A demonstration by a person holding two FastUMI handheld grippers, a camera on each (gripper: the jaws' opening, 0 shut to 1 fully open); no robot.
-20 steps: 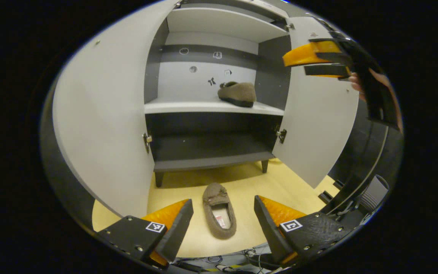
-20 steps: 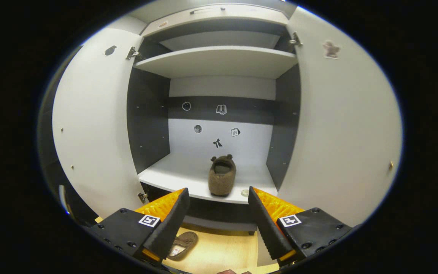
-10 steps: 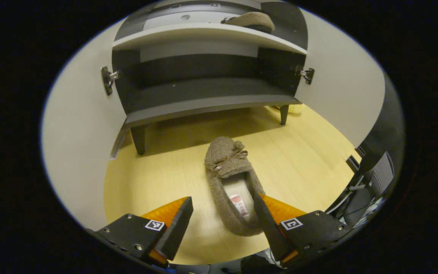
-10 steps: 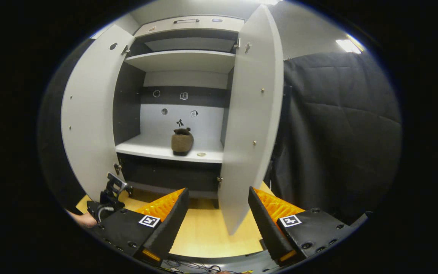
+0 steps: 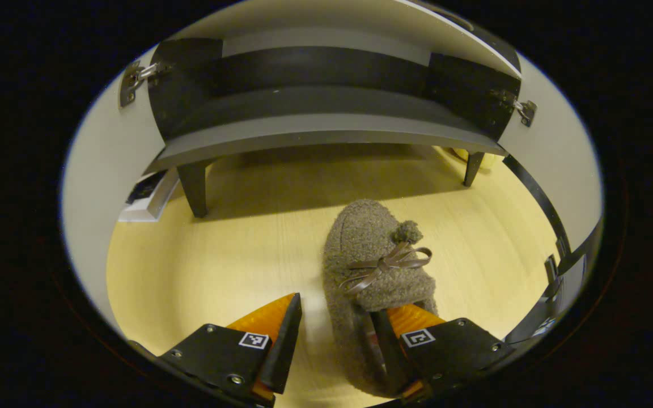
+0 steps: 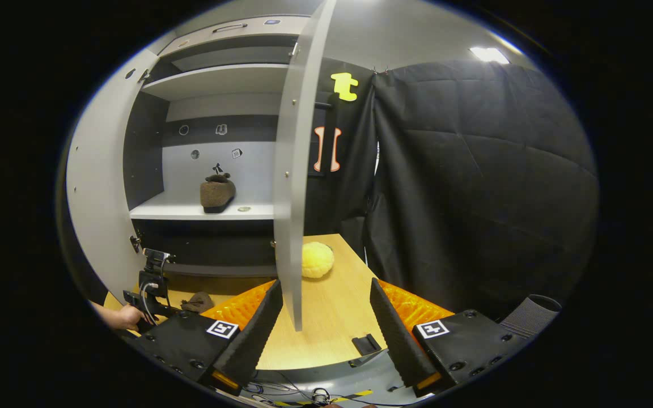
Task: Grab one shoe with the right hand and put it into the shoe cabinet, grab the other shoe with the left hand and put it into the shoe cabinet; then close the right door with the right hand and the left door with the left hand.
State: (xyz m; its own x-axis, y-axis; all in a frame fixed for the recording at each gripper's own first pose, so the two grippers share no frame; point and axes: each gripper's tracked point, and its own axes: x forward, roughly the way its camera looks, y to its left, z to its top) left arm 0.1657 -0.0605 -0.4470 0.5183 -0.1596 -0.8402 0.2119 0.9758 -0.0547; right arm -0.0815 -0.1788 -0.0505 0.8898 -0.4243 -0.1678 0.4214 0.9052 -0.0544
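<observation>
A fuzzy brown slipper (image 5: 369, 255) with a bow lies on the yellow floor in front of the shoe cabinet (image 5: 315, 127). My left gripper (image 5: 338, 334) is open and low over its heel end: one finger sits at the slipper's opening, the other on the floor beside it, with the slipper's side wall between them. In the right gripper view the second brown slipper (image 6: 216, 192) rests on the cabinet's white middle shelf (image 6: 179, 212). My right gripper (image 6: 323, 317) is open with nothing in it, facing the edge of the open right door (image 6: 292, 170). Farther off, the left gripper (image 6: 151, 283) hangs low by the floor slipper (image 6: 196, 302).
Both cabinet doors stand open: the left door (image 5: 85, 187) and the right door (image 5: 559, 170). Dark cabinet legs (image 5: 193, 190) stand on the floor. A yellow fluffy thing (image 6: 317, 259) lies behind the right door. Black cloth (image 6: 474, 187) walls the right side.
My left gripper dropped down to the floor slipper, and its fingers now straddle the slipper's side. My right gripper drew back from the shelf and swung right, past the right door's edge.
</observation>
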